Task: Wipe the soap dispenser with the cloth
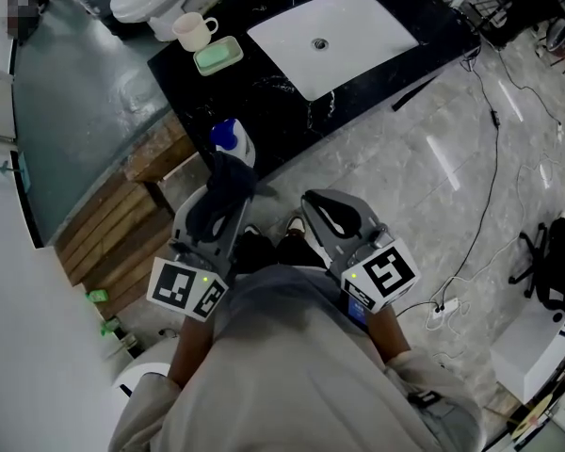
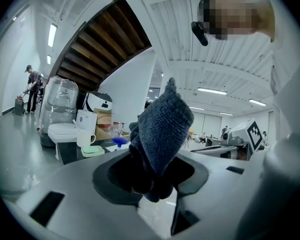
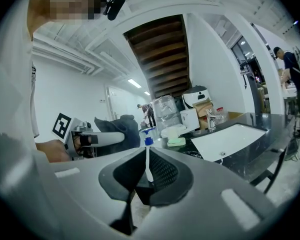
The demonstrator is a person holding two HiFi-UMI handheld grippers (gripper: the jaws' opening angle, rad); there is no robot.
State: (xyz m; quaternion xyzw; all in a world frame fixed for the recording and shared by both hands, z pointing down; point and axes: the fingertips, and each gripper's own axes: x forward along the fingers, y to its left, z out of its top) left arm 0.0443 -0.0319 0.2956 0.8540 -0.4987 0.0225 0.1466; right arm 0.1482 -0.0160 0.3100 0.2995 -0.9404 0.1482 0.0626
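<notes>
One soap dispenser [image 1: 234,143], white body with a blue pump, stands upright at the corner of the black table [image 1: 264,92] nearest the person. Its long axis is vertical.

- Cloth [image 2: 162,129]: dark blue, bunched, sticking up and forward out of the left gripper [image 1: 224,196]. The jaws are pinching its lower folds.
- Key relation: the dispenser lies straight ahead of the left gripper, just past the tip of the cloth. In the head view the cloth's edge meets the bottle's outline, so I cannot tell whether they touch. The right gripper view shows the cloth beside the pump with a thin gap, so probably not yet.
- Right gripper [image 3: 148,169]: jaws pressed together, nothing between them. It sits beside the left one and further from the bottle. The left hand is clearly the nearer.
- Further along the table: a green soap dish [image 1: 217,56] and a white cup [image 1: 194,31] toward the far left edge. A white sink [image 1: 330,36] is set into the middle.

Judgement: wiping has not begun. The next move is a short push forward with the left gripper to bring the cloth against the bottle's side. The empty right gripper could steady the bottle, since a light upright bottle this near the edge may tip or slide.
</notes>
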